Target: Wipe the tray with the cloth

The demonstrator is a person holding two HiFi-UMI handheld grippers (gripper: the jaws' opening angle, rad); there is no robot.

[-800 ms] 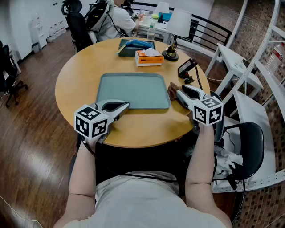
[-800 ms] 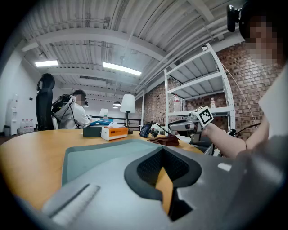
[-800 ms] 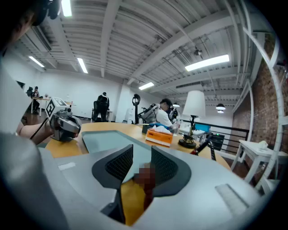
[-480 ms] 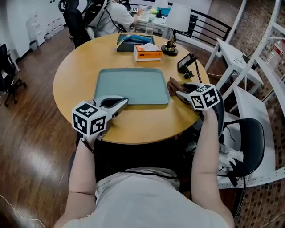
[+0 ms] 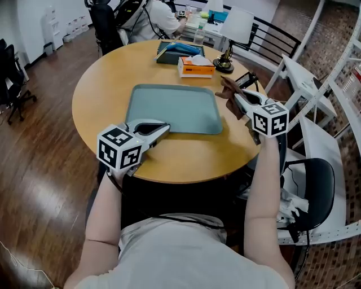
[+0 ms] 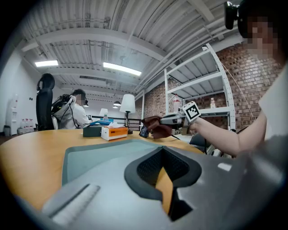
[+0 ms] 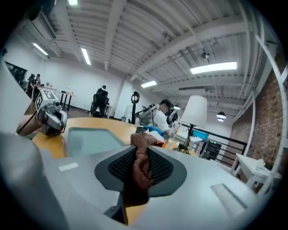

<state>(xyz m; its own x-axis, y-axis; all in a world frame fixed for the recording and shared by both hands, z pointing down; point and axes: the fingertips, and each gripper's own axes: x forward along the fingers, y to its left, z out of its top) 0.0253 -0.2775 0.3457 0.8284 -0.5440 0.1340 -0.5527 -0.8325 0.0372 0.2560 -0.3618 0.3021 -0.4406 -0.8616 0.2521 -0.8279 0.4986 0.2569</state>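
Tray [image 5: 172, 110], grey-green, lies mid-table, with the left gripper [image 5: 162, 130] at its near left corner, jaws closed together on nothing. Just beside the tray's far right corner, the right gripper [image 5: 240, 97] is clamped on a brown cloth [image 5: 230, 87], held off the table. Wiping looks not yet begun; next the cloth likely needs carrying left and pressing onto the tray.

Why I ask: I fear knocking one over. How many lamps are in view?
2. One white-shaded lamp stands on the table beyond the tray, beside the orange tissue box. A second lamp is farther back, at the frame's top edge. Others may be hidden.
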